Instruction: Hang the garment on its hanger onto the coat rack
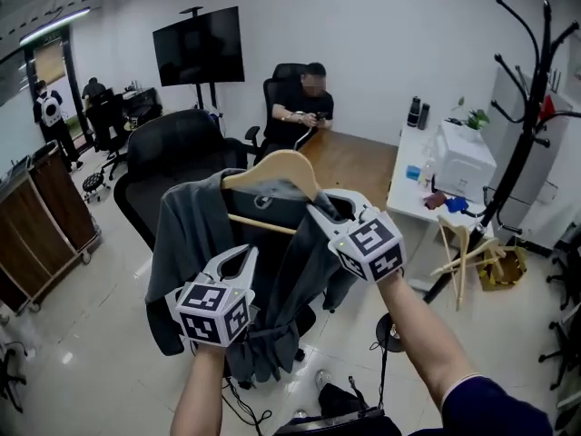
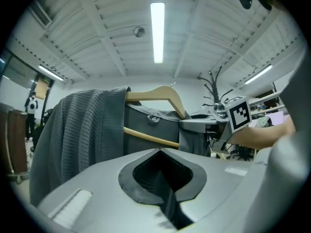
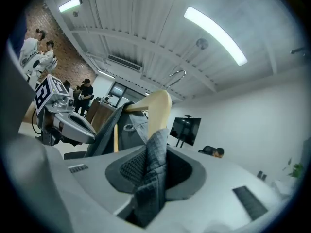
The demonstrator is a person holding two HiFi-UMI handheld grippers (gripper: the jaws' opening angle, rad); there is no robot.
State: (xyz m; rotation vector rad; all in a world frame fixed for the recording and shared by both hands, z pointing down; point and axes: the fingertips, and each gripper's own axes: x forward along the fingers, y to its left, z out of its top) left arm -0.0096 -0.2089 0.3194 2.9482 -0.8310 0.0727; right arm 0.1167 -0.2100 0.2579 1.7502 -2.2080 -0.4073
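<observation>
- Slipping was the big worry. Both tools pinched only cloth and no wood, so the wooden hanger (image 1: 277,166) could slide out of the grey garment (image 1: 195,234) and drop.
- The right gripper (image 1: 322,214) was clamped on the knit cloth at the hanger's right end. The left gripper (image 1: 238,260) was clamped on a fold lower down on the garment.
- The garment hung on its hanger up in the air in front of the person, between the two grippers. A black office chair (image 1: 172,148) was behind it.
- The black coat rack (image 1: 525,134) stood well apart, off to the right. The load had far to go, so it could swing or bump the white table (image 1: 408,198) on the way.
- The hanger's small metal hook (image 3: 177,74) pointed up with nothing to keep it steady. I think it could miss a rack arm.
- Count: one garment, one hanger in hand, one coat rack, two grippers and one dark screen (image 1: 200,45).
</observation>
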